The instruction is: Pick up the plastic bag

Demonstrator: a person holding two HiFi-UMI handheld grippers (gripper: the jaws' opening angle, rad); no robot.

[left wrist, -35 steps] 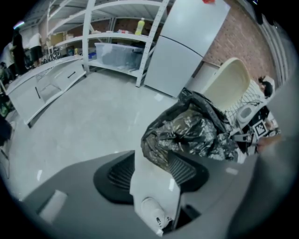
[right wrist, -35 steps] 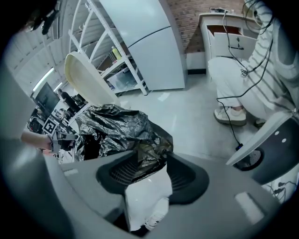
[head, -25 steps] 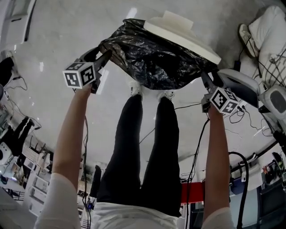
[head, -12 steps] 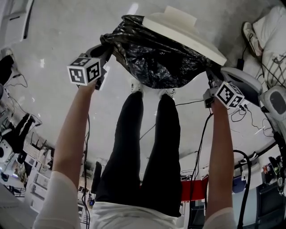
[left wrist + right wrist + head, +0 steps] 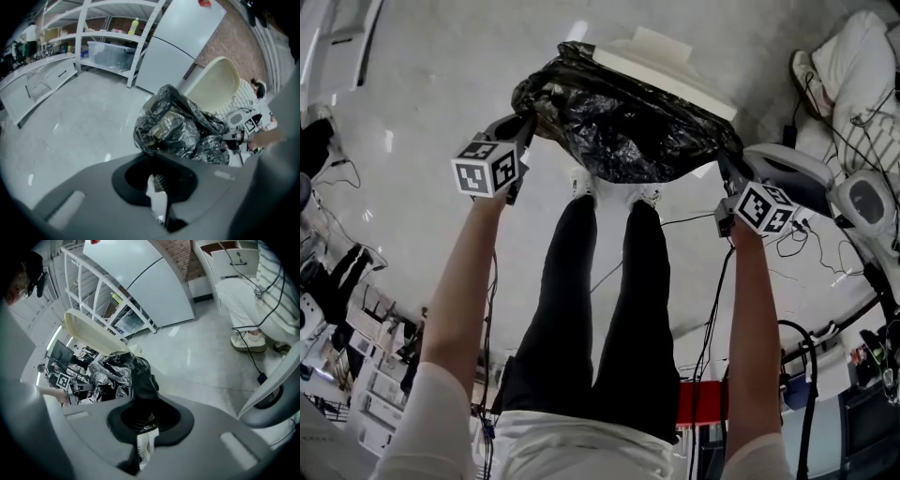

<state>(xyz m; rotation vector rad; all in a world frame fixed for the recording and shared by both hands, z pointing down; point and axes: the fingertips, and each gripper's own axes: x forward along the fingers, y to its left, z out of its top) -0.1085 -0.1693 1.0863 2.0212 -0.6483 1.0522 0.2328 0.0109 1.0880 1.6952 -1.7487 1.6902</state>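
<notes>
No words, numbers or brand names can be read. The left gripper (image 5: 523, 128) and the right gripper (image 5: 724, 169) carry only black-and-white square marker patterns, no letters.

- A glossy pale grey floor (image 5: 422, 84) is shown, marked by light reflections.
- White open shelving (image 5: 101, 23) is set beside a tall white cabinet (image 5: 180, 47).
- A brick wall (image 5: 232, 44) is seen behind.

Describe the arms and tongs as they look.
The left tongs and right tongs are dark grey with white pads. Each bears a white cube with black square markers. The arms are bare below white sleeves.
</notes>
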